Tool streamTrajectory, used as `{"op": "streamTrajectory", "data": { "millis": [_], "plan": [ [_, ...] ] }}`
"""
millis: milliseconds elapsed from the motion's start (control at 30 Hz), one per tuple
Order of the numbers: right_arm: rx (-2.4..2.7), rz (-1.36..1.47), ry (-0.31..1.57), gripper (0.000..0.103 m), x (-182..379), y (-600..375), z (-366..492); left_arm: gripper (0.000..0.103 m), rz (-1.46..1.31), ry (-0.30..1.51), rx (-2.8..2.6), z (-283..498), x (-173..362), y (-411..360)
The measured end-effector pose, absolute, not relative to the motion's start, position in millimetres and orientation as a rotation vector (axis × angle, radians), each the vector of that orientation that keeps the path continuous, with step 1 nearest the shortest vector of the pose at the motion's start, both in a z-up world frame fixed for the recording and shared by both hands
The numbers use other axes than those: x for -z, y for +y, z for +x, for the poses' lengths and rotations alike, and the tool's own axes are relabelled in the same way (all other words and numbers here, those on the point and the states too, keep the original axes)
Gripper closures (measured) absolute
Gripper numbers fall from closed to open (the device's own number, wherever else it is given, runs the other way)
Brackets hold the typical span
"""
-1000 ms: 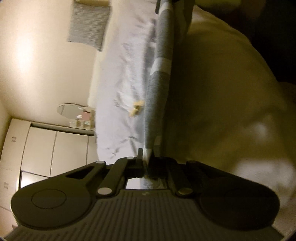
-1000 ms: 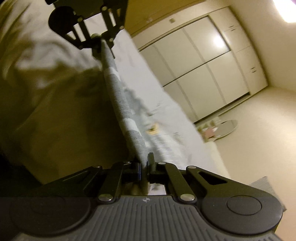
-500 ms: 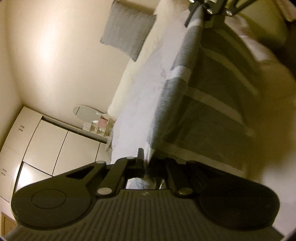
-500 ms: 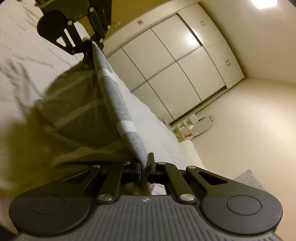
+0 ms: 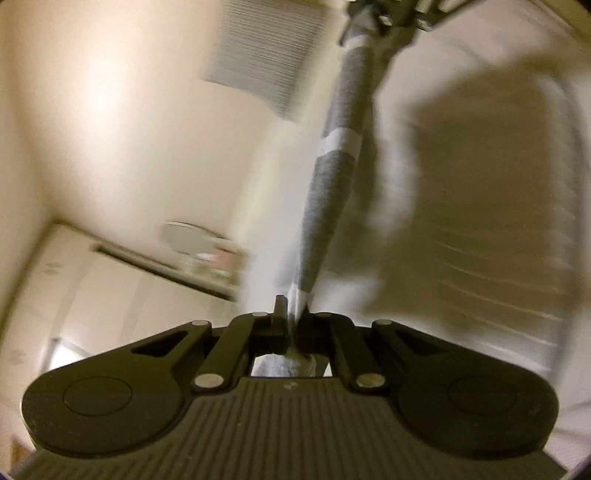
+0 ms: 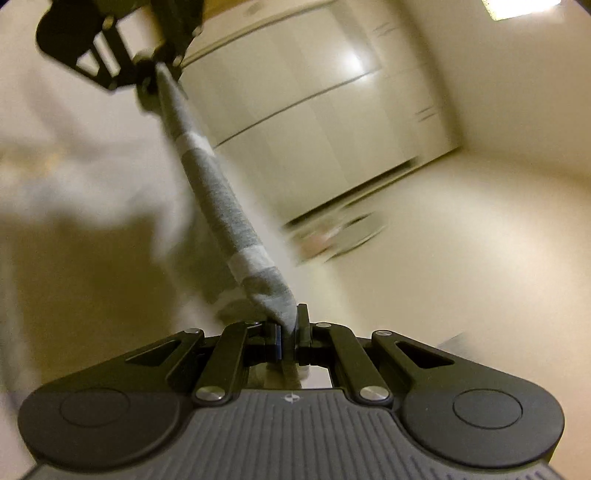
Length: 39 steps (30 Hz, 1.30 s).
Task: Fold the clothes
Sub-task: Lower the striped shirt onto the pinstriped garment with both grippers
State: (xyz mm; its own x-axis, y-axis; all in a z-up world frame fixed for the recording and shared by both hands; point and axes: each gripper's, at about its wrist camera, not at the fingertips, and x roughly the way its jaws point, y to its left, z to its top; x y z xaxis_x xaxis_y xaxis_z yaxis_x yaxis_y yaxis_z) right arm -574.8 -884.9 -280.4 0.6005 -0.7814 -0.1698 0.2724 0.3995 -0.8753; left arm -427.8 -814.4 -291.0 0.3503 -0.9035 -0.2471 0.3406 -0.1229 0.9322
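Observation:
A grey garment with white stripes (image 5: 334, 177) is stretched taut between both grippers, seen edge-on as a narrow band. My left gripper (image 5: 293, 312) is shut on one end of it. The same garment (image 6: 221, 206) runs up and left in the right wrist view, where my right gripper (image 6: 288, 325) is shut on its other end. The opposite gripper (image 6: 147, 66) shows at the top left there, and at the top of the left wrist view (image 5: 384, 22). The garment's hanging part is blurred and throws a dark shadow on the bed.
A white bed (image 5: 480, 221) lies below, with a grey cushion (image 5: 269, 59) on the cream floor. White wardrobe doors (image 6: 314, 110) line the wall. A round mirror with small items (image 6: 332, 236) sits on the floor near them. Both views are motion-blurred.
Both grippers have swung with the garment still clamped between them. The broad striped face seen half a second ago has turned edge-on, and the views are now blurred.

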Motion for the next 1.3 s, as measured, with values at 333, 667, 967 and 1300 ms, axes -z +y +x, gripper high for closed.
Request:
{"op": "streamTrajectory", "data": {
  "millis": [333,667,967,1300],
  "plan": [
    [0.618,-0.928,0.842,0.095,365,-868,-597,0.083,1.431,-0.547,1.213,-435,394,-802],
    [0.619,-1.069,0.893,0.103,404,-861,-594,0.092,1.433,-0.555,1.184,-429,402,-787],
    [0.658,-0.982,0.874,0.103,381,-823,-611,0.096,1.396,-0.541,1.207,-424,399,-772],
    [0.702,-0.988,0.921,0.084,399,-821,-610,0.087,1.388,-0.592,1.175,-426,409,-759]
  ]
}}
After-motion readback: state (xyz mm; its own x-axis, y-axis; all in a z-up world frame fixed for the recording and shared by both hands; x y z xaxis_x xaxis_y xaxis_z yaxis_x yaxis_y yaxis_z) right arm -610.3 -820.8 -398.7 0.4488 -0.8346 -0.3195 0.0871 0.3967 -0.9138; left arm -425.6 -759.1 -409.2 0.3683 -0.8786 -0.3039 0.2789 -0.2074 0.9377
